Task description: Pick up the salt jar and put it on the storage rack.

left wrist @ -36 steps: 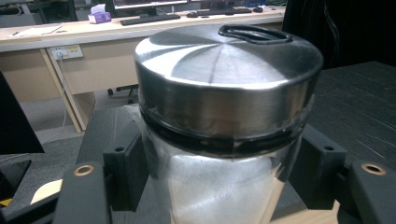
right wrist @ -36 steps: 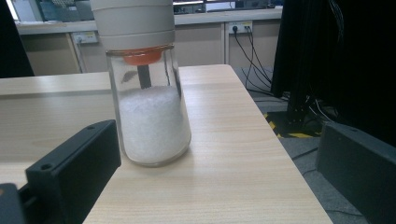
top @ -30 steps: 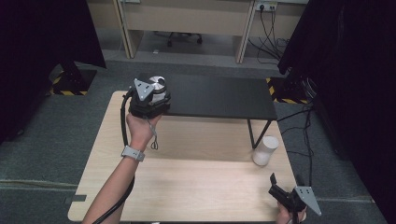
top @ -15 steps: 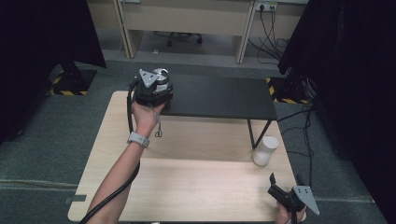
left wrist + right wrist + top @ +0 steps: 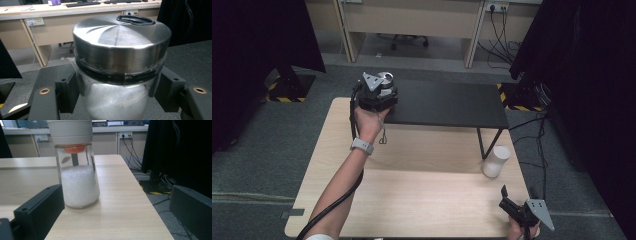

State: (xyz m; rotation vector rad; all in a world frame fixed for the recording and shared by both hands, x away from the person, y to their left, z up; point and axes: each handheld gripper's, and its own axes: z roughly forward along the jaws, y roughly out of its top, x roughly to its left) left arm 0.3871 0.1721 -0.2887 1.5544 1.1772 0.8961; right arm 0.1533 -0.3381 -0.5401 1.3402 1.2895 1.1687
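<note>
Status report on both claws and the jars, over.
Left claw clamped on steel-lidded jar over black shelf. Right claw open, short of white-lidded jar. Nothing between them.

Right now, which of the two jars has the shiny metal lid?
The steel-lidded jar held between the left gripper jaws at the black shelf. The other, the white-capped jar, stands free on the wooden table.
</note>
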